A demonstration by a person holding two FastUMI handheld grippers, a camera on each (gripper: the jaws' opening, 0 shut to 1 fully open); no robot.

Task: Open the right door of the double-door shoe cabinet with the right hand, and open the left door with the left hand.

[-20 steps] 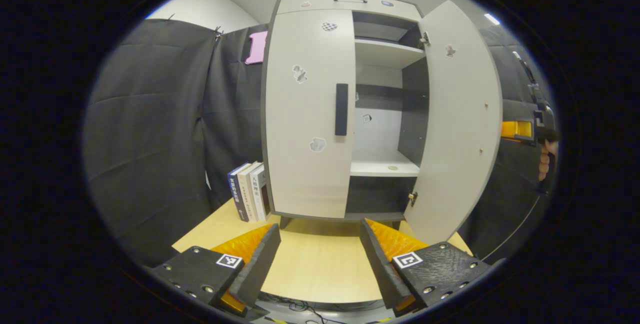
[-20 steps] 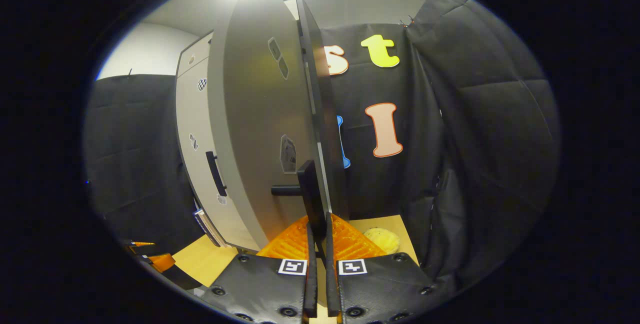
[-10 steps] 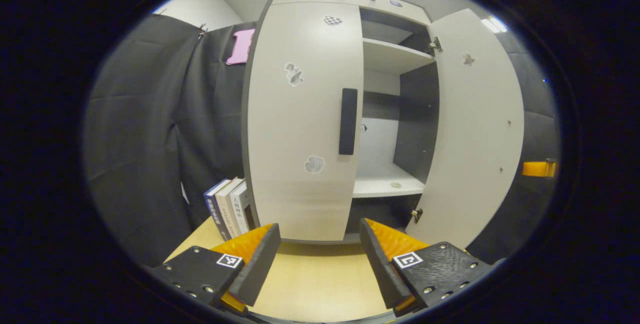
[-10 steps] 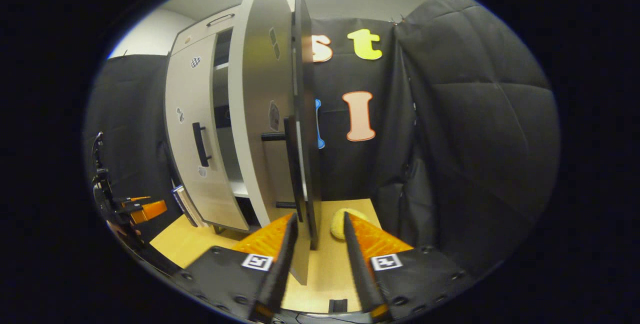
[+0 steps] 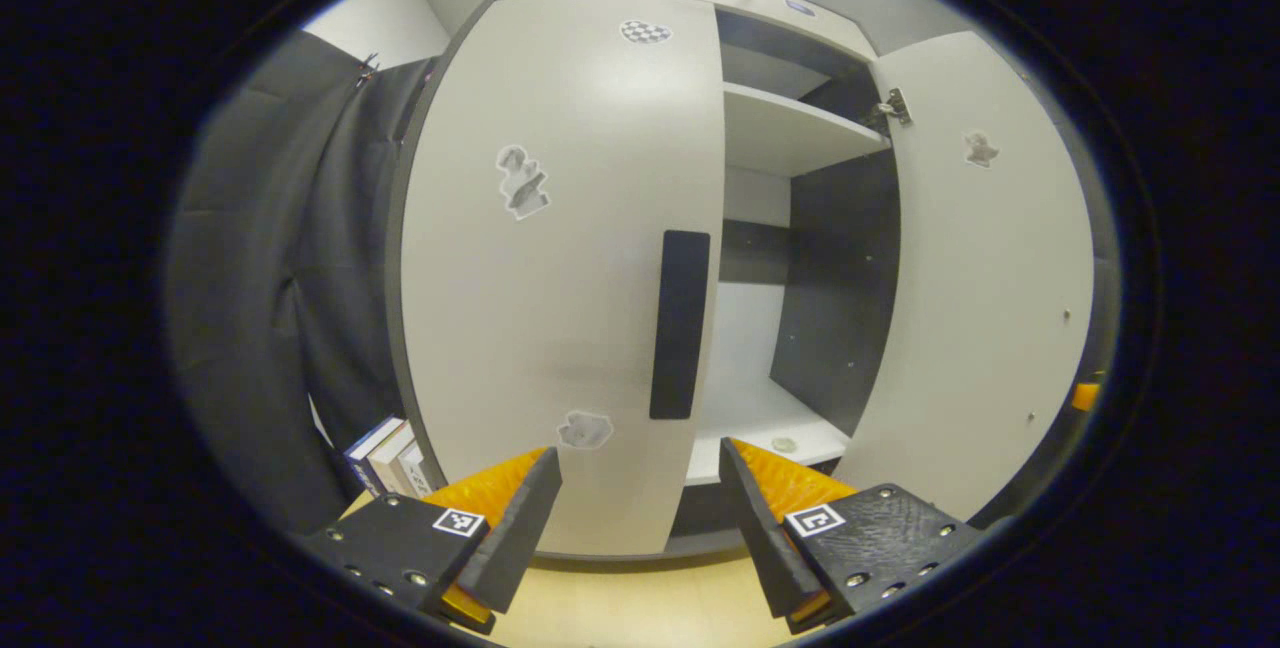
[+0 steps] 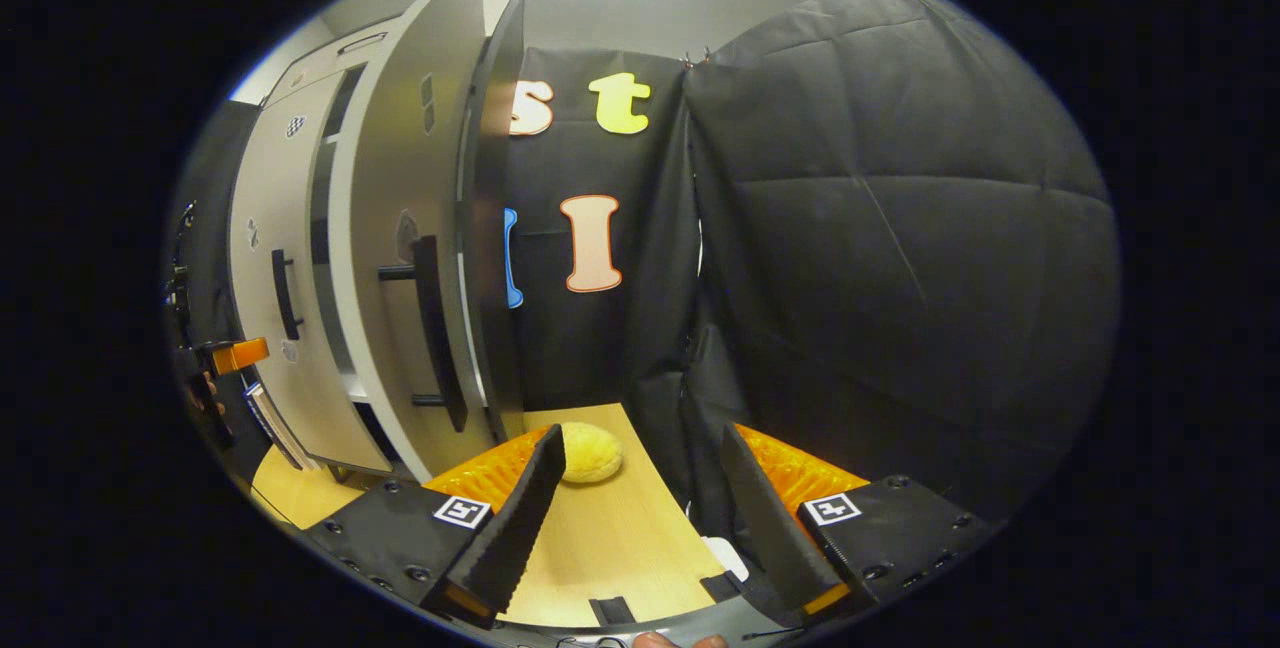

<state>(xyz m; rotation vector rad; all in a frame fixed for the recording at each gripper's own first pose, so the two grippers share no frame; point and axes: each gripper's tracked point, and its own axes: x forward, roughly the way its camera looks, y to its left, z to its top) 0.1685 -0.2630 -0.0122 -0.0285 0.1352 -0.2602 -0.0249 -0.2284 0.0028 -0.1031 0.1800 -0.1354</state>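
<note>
The pale grey shoe cabinet stands close ahead in the left gripper view. Its left door (image 5: 560,268) is closed, with a black vertical handle (image 5: 680,324) near its right edge. The right door (image 5: 985,278) is swung wide, baring shelves (image 5: 790,128). My left gripper (image 5: 638,518) is open, a short way in front of and below the handle, touching nothing. In the right gripper view the open right door (image 6: 400,258) is edge-on at the left with its black handle (image 6: 430,328). My right gripper (image 6: 635,518) is open and off to the right of that door, holding nothing.
Several books (image 5: 385,453) stand left of the cabinet on the wooden table (image 6: 600,548). A yellow round object (image 6: 590,451) lies on the table behind the open door. Black cloth walls (image 6: 880,258) close in on the right. The other gripper's orange part (image 6: 238,355) shows far left.
My left gripper has moved closer to the left door's handle. My right gripper has opened, let go of the right door's handle and drawn back to the right.
</note>
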